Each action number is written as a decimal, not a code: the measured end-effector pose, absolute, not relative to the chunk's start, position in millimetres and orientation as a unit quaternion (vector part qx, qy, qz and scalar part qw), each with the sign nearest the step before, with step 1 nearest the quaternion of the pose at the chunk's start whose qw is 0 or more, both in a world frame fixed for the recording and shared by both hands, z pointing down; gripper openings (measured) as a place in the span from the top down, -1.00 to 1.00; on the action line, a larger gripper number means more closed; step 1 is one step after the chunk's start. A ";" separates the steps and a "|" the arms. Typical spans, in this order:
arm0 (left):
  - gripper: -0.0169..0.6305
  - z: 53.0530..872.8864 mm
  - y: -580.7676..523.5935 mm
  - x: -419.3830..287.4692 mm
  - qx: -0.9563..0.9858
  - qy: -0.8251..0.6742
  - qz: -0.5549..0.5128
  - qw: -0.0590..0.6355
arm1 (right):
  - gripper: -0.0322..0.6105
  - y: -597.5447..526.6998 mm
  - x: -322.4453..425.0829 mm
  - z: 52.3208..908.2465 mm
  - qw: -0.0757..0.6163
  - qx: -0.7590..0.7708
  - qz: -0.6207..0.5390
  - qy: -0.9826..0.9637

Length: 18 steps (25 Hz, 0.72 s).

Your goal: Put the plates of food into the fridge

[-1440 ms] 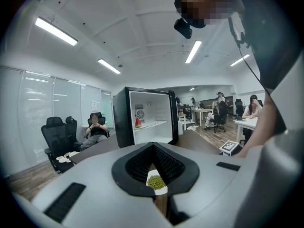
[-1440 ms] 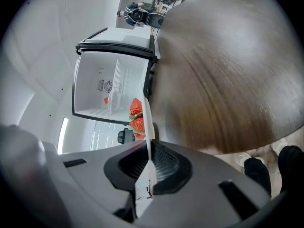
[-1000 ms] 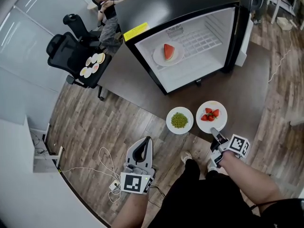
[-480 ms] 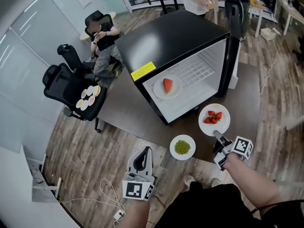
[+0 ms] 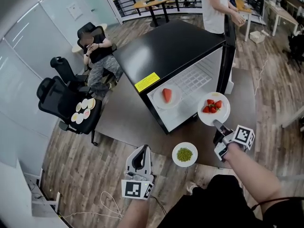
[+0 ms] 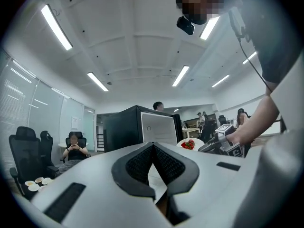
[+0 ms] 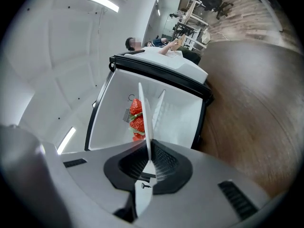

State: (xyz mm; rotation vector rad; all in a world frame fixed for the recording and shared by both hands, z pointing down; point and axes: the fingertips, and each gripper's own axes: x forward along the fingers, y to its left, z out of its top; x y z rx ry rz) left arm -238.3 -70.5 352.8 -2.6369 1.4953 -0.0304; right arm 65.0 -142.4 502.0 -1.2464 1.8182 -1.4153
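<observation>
Your right gripper [image 5: 217, 124] is clamped tight on the rim of the strawberry plate [image 5: 206, 118], holding it up right in front of the open fridge [image 5: 171, 51]. The watermelon plate [image 5: 158, 100] is already inside, and the plate of green food [image 5: 177, 160] sits on the floor mat [image 5: 123, 113]. Your left gripper [image 5: 145, 149] has its jaws pressed together with nothing in them.
</observation>
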 end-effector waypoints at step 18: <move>0.93 343.7 -113.3 -236.6 -0.863 0.504 -0.003 0.026 | 0.84 -212.4 49.8 459.4 0.279 -0.416 -0.543 0.675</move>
